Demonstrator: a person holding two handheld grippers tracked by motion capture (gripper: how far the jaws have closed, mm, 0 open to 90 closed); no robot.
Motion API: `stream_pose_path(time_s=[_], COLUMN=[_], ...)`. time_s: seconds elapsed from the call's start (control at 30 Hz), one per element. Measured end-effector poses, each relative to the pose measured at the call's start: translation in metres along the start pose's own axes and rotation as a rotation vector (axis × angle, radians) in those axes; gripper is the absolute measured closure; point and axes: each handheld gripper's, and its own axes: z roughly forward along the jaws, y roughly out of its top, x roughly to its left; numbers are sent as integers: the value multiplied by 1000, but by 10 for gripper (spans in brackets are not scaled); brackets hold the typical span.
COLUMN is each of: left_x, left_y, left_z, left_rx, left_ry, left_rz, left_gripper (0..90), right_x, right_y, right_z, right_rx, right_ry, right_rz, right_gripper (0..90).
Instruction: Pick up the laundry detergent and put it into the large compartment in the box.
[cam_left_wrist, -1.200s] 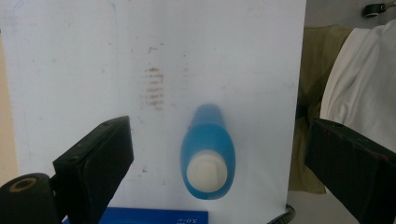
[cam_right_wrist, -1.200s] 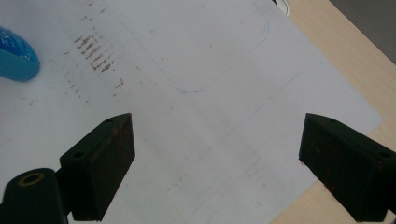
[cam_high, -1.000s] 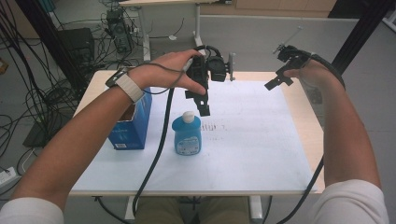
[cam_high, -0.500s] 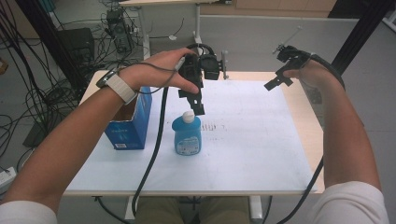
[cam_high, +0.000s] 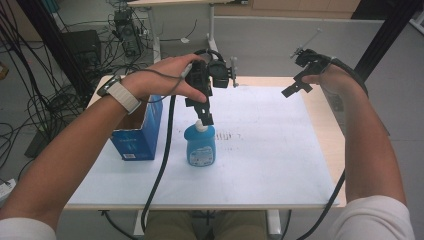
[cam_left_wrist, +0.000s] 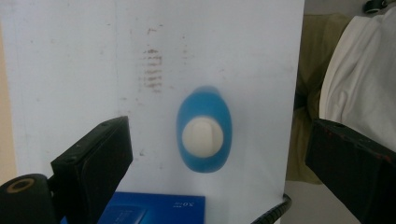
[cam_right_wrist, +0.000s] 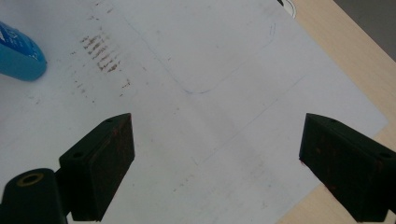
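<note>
Blue plastic bottle (cam_high: 200, 145) with a white cap (cam_high: 199, 123) stands upright on the white sheet (cam_high: 260, 150) covering the table, just right of the blue carton (cam_high: 136, 132), near it but apart. Left gripper (cam_high: 204, 116) hangs directly above the bottle, jaws spread wide and just been opening, pads clear of the cap, nothing gripped. Right gripper (cam_high: 294, 86) is held well off to the bottle's right, jaws also wide and empty. Judgement: the bottle looks light to moderate, its walls smooth, likely slick and a little yielding; the narrow neck under the cap seems the surest hold, or the flat faces of the oval body. The left gripper view looks straight down on the bottle (cam_left_wrist: 204, 135), showing its oval outline centred between the jaws, which the high view cannot confirm. The high view gives its height and label. The right gripper view catches just the bottle's edge (cam_right_wrist: 18, 56) beside brown smudges (cam_right_wrist: 100, 53).
</note>
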Motion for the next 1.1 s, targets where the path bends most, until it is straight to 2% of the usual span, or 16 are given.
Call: stream_pose_path(time_s=[0.37,1.1], left_x=[3,6], left_y=[-2,-2], left_z=[18,49], left_rx=[20,52], left_ry=[0,-8], left_rz=[0,1], left_gripper=[48,54], right_x=[4,2], right_y=[4,-5], right_z=[3,7], right_rx=[-3,-17], right_ry=[10,15], right_rz=[-9,-1], right_gripper=[98,97])
